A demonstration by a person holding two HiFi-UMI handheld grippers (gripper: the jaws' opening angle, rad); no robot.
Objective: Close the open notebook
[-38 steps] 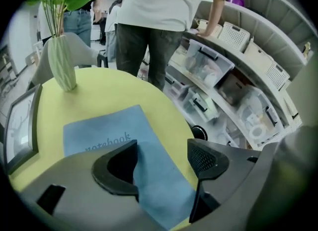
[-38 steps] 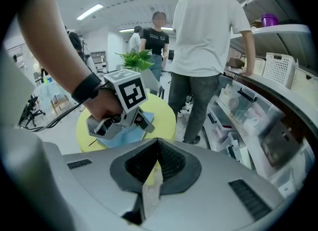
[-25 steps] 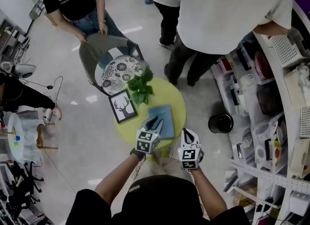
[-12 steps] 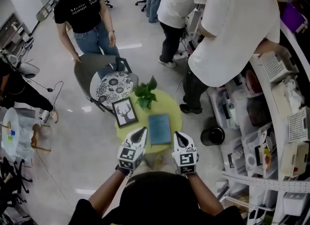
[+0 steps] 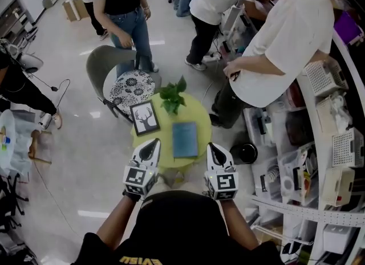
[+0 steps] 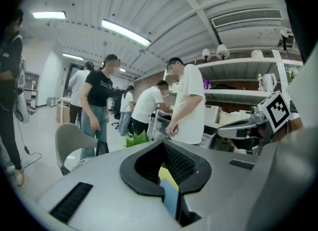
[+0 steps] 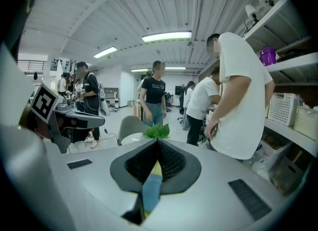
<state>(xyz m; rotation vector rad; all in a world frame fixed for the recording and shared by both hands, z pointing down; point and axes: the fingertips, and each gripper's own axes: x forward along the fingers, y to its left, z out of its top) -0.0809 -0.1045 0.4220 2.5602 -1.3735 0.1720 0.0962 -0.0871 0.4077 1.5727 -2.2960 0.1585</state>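
Head view alone shows notebook [image 5: 185, 139] closed; L tool [image 5: 151, 144], R tool [image 5: 212, 146] jaws together.

A grey chair [image 5: 104, 58] stands on glossy floor [image 5: 85, 161]; cluttered shelving [image 5: 336, 144] lines the right.

This is a busy lab or workshop: open shelves [image 5: 319, 215] crowded with white baskets [image 5: 323, 77] and bins [image 5: 302, 172] line the right side, strip lights [image 7: 167, 37] run along a ribbed ceiling [image 7: 149, 6], a cable [image 5: 50, 88] trails over the glossy floor [image 5: 85, 161] at left, and people [image 5: 274, 47] stand beyond a small round bench [image 5: 202, 115].
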